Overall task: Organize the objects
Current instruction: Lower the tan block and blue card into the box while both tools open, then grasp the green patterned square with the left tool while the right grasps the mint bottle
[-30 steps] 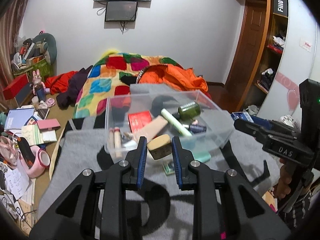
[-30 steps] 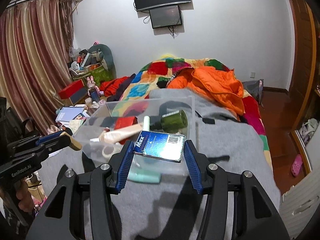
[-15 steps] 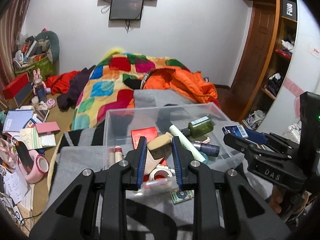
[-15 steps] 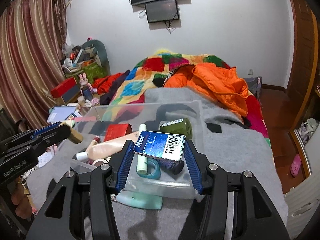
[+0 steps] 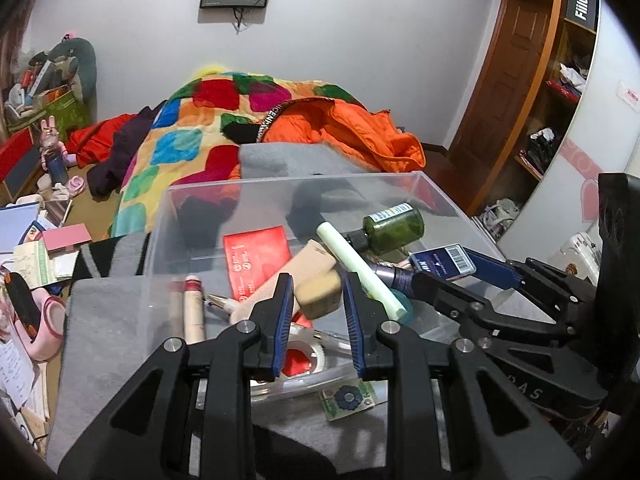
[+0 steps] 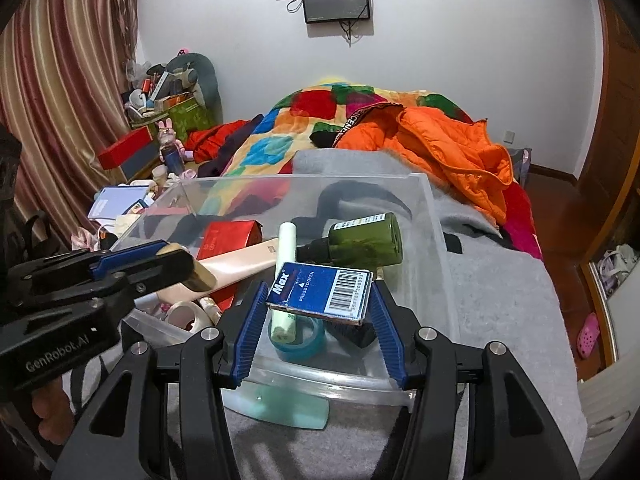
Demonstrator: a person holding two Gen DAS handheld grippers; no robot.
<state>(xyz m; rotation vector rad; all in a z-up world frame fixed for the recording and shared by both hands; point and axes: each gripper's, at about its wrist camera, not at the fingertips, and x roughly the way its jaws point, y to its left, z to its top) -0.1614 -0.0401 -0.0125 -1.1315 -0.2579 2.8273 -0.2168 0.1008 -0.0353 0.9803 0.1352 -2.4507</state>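
Two loads held above the clear box [image 5: 436,194] on the grey blanket [image 6: 504,280]: left gripper [image 5: 316,300] pinching one tan block [image 5: 318,294], right gripper [image 6: 318,300] pinching one blue "Max" packet [image 6: 320,290], long axis crosswise between the fingers. Straight down from each, the open box, so likely only a release left; left over the near-left part, right over the near-right corner, neither clearly nearer. Already inside: one green bottle [image 6: 366,242], one pale green stick [image 6: 286,248], one red packet [image 5: 256,254], one beige tube [image 6: 244,262], two tape rolls; one mint tube [image 6: 288,406] outside against the near wall.
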